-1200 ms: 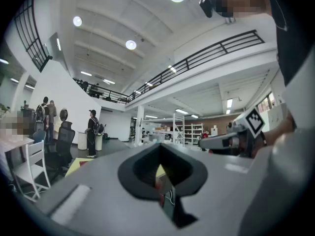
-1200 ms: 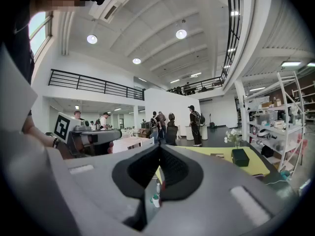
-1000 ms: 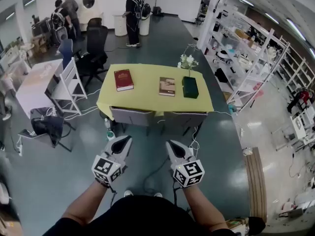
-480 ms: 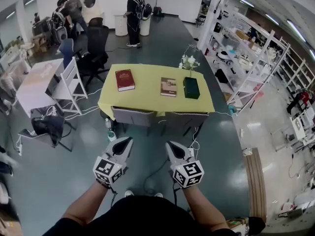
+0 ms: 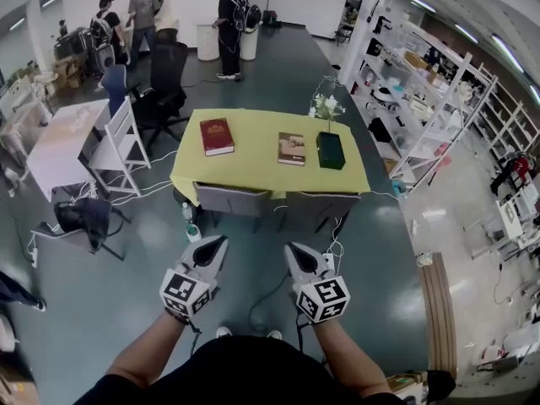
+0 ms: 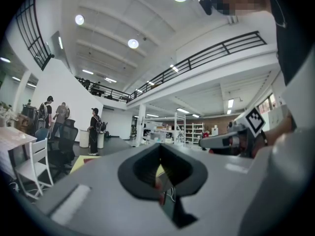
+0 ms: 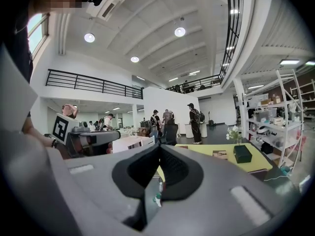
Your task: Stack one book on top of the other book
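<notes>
Left gripper [image 5: 221,240] and right gripper [image 5: 288,246] at 6 o'clock, fingers [image 5: 207,253] together, empty. Red book [image 5: 217,136] and brown book [image 5: 291,148] lie apart on the counter [image 5: 253,171] at 12 o'clock; titles illegible.

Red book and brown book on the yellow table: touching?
Apart. Head view shows the red book and the brown book lying separately, a wide strip of bare yellow table between them.
</notes>
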Available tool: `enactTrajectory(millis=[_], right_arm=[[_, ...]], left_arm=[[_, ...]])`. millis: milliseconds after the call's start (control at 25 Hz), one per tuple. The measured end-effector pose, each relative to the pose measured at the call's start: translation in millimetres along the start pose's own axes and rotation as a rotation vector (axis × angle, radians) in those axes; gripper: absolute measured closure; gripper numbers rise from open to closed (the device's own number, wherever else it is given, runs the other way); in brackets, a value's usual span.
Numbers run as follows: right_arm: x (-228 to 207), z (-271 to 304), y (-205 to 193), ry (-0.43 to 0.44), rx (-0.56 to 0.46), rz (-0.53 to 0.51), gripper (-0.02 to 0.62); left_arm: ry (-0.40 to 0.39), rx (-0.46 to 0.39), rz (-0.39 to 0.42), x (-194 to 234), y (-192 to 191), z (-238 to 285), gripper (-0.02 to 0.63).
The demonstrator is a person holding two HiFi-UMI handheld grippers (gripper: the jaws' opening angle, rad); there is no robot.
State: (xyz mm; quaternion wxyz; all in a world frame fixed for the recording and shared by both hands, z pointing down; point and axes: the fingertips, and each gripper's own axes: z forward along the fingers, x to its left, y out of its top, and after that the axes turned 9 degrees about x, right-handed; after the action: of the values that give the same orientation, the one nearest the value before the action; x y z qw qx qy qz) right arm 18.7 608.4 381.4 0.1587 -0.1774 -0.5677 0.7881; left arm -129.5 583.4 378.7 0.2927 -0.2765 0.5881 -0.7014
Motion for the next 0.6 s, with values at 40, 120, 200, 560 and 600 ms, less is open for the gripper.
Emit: enactTrajectory(millis=[40, 120, 200, 560, 600], right_arm=[[2, 1, 0, -0.002, 0.000, 0.001, 0.592], [6, 4, -1, -0.006, 0.003, 0.003, 0.592], [9, 6, -1, -0.012, 0.004, 0.006, 0.592], [31, 24, -3, -0.055, 0.004, 0.015, 0.592], [34, 25, -3, -0.060, 0.003, 0.014, 0.592]], left_arm=[[0.000, -0.001, -0.001, 2, 0, -1, 0.598], [-0.001, -0.002, -0.003, 6, 0, -4, 0.598], [-0.005, 0.001, -0.004, 10, -1, -8, 0.598], [-0.017, -0.009, -0.025, 37, -8, -26, 0.598], [-0.019, -0.007, -0.030, 40, -9, -28, 0.598]])
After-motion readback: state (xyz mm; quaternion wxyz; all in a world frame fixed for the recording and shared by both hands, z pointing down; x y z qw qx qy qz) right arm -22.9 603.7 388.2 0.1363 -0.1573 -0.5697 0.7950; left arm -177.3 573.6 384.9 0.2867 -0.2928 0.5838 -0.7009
